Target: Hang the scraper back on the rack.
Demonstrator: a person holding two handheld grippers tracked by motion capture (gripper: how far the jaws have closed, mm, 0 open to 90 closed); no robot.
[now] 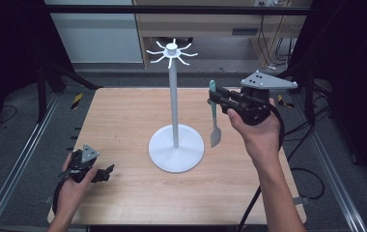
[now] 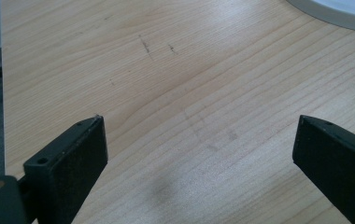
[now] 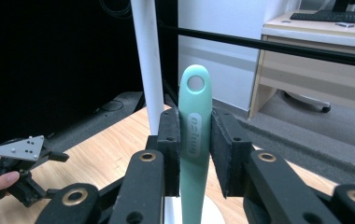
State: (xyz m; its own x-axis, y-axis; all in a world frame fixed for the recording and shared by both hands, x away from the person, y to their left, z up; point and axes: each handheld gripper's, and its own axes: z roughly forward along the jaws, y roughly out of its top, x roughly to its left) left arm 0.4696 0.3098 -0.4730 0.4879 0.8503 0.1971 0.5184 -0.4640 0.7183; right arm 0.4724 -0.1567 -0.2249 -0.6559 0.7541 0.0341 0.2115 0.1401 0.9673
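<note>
Resting low near the front left corner of the wooden table (image 1: 123, 116), held in a hand: the left gripper (image 1: 105, 172), jaws standing wide apart over bare wood and holding nothing, as the left gripper view confirms. Standing at the middle of the table: a white hanging stand (image 1: 174, 104), round base flat on the wood, thin pole rising to a crown of small hooks (image 1: 172, 50) at the top. Hovering to the right of the pole, raised above the right half of the table: the right gripper (image 1: 216, 100), jaws clamped on the mint-green handle of a spatula (image 1: 214, 118). Hanging upright with its long axis near vertical: handle end with its round hanging hole (image 3: 195, 83) pointing up, grey blade pointing down toward the table without touching it. Sitting well below the hook crown, with the hole near the pole but not at any hook. Judging the risks: slipping through the pads, since the grip is taken on a smooth, narrow handle with the blade's weight pulling down; knocking the thin pole and rocking or tipping the stand if swung in sideways; missing a hook, since the hole is small and the hooks are slender; dropping the spatula onto the base if released before the hole is seated.
</note>
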